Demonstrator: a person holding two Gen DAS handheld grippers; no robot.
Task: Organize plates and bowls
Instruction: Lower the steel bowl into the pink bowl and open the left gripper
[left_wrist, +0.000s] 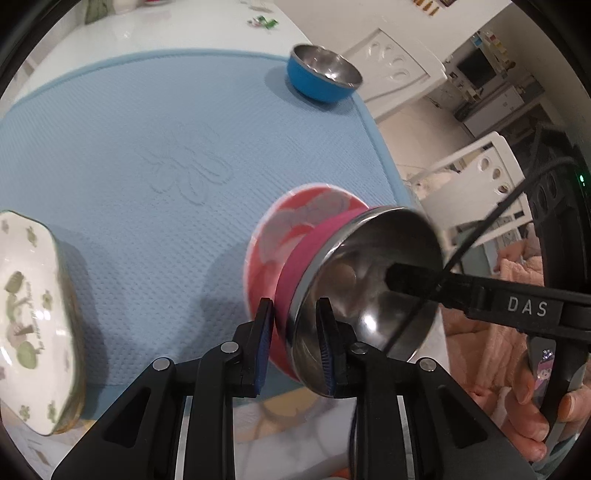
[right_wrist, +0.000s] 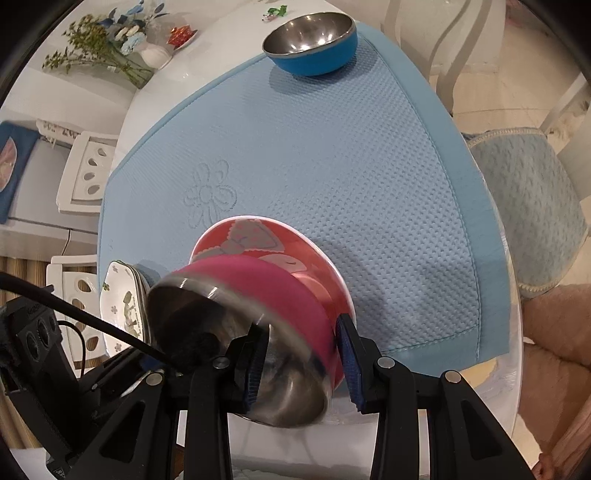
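A blue mat (right_wrist: 332, 155) covers the white table (left_wrist: 129, 40); white chairs (left_wrist: 402, 70) beside.

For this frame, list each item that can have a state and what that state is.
pink bowl: off the mat, tilted on its side, rim gripped by both grippers.
red plate: tilted, against the pink bowl's base.
blue bowl: upright, empty, at the mat's far corner.
white floral plate: tilted, at the mat's edge.
left gripper: shut on the pink bowl's rim.
right gripper: shut on the pink bowl's wall.
blue mat: flat on the table.
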